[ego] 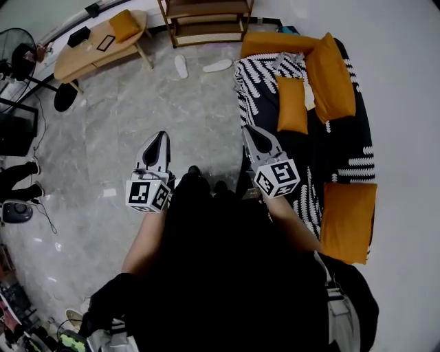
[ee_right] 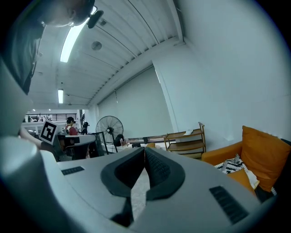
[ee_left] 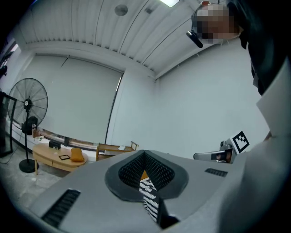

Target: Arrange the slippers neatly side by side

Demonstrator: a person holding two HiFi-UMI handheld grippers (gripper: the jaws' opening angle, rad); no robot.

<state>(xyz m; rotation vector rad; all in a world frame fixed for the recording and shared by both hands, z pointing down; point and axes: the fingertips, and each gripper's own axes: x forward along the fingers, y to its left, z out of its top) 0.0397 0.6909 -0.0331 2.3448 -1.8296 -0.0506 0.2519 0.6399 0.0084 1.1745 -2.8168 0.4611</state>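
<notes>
I'm holding left gripper [ego: 159,137] and right gripper [ego: 249,130] shut, empty. White slipper [ego: 181,67] and mate [ego: 218,65] are lying well ahead, splayed apart.

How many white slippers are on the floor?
2: one white slipper lies before the wooden shelf, a second slipper beside it, apart. Others may hide behind the person.
</notes>
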